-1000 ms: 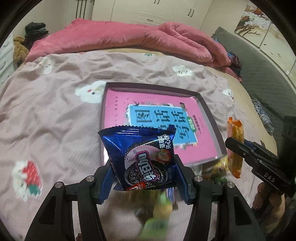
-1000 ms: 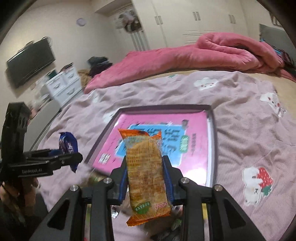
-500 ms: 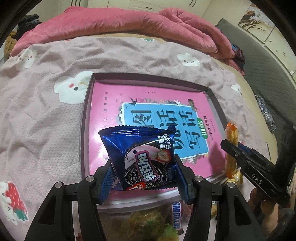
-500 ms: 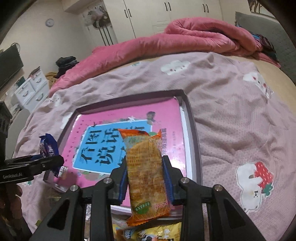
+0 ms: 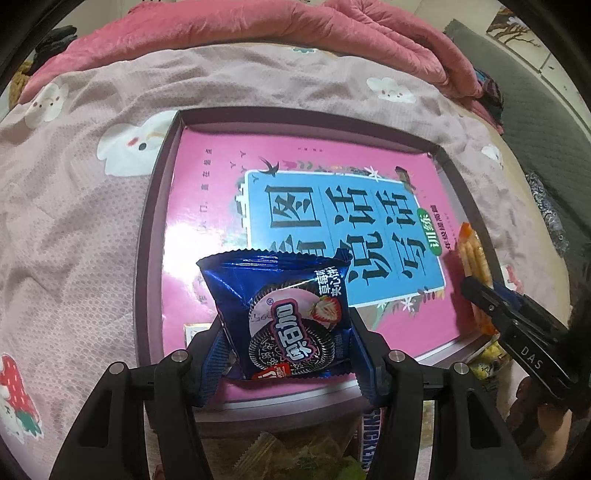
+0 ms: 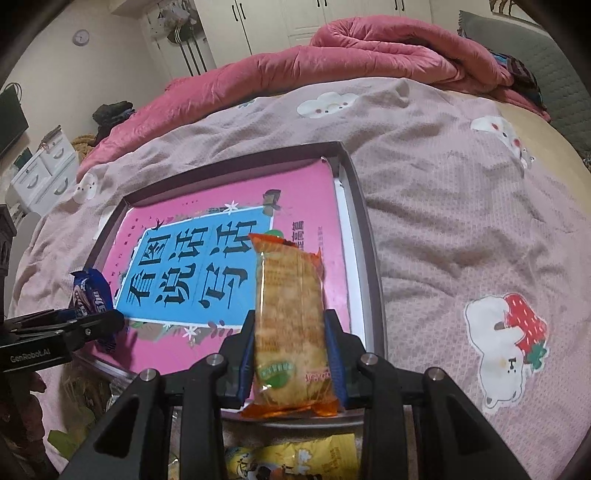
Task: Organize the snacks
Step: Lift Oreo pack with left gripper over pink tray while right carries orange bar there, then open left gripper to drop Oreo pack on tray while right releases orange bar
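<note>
tray point(image 5: 147, 236) floor bare, snack heap point(image 6: 291, 458) near edge

A home bedroom — bed point(image 6: 443, 206) with pink quilt point(image 6: 332, 62), white wardrobe point(image 6: 280, 22), wall clock point(image 6: 81, 37)

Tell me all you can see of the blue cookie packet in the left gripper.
The blue cookie packet is a glossy foil pouch with crimped, serrated ends, printed with a dark sandwich cookie, pink cream, a strawberry and pink lettering. It looks sealed and slightly crumpled. It stands upright, clamped at both side edges by the left gripper, above the near edge of the tray, over its pink book cover. Whether it touches the tray cannot be told.
</note>
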`<state>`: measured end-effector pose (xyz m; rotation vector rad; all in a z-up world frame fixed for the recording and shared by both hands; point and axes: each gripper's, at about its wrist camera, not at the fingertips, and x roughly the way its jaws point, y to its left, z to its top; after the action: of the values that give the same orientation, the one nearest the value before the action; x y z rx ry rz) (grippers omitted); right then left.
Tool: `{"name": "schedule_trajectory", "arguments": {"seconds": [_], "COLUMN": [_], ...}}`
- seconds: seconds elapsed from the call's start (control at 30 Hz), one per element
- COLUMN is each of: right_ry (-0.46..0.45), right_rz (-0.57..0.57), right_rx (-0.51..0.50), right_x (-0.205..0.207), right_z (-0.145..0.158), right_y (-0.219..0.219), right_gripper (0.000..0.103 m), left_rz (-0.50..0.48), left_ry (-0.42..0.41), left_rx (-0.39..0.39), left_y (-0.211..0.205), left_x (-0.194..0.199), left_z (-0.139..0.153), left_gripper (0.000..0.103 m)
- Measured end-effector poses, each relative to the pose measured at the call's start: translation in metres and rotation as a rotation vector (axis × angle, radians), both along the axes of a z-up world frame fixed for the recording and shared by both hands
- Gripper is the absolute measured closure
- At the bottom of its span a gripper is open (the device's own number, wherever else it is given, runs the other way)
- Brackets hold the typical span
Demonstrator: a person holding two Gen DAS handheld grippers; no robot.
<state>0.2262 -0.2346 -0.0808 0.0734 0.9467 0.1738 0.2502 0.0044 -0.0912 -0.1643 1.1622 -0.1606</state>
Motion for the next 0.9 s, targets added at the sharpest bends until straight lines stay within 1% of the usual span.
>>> {"name": "schedule_trajectory", "arguments": {"seconds": [0.23, 0.33, 0.4, 0.5, 0.63, 0.73, 0.87, 0.9], "right_ry": [0.009, 0.012, 0.012, 0.006, -0.010, -0.013, -0.026, -0.030], "right_rz": [-0.009, -0.014, -0.012, -0.005, -0.008, -0.016, -0.024, -0.026], "right_rx": [0.022, 0.034, 0.057, 0.065, 0.080, 0.087, 0.094, 0.094], "right_x": [-0.005, -0.008, -0.011, -0.016, -0.022, -0.025, -0.030, -0.031], "right_z": [0.002, 0.004, 0.006, 0.011, 0.018, 0.021, 0.026, 0.027], "right_y": [-0.008, -0.013, -0.016, -0.018, -0.023, -0.027, -0.030, -0.031], "right_gripper": [0.069, 0.069, 0.068, 0.068, 0.064, 0.064, 0.063, 0.060], "left_rz": [-0.005, 0.002, 0.006, 0.017, 0.041, 0.055, 0.073, 0.075], "left_ry": [-0.003, -0.008, -0.018, -0.035, -0.060, -0.082, -0.113, -0.119], "left_rx": [0.016, -0.004, -0.015, -0.031, -0.057, -0.060, -0.045, -0.038], "left_y": [-0.002, 0.003, 0.007, 0.013, 0.025, 0.032, 0.039, 0.040], "left_x": [-0.005, -0.010, -0.014, -0.022, -0.034, -0.044, -0.056, -0.058], "left_z": [0.001, 0.005, 0.009, 0.017, 0.028, 0.035, 0.043, 0.045], "left_gripper": [0.040, 0.039, 0.038, 0.037, 0.035, 0.034, 0.033, 0.033]}}
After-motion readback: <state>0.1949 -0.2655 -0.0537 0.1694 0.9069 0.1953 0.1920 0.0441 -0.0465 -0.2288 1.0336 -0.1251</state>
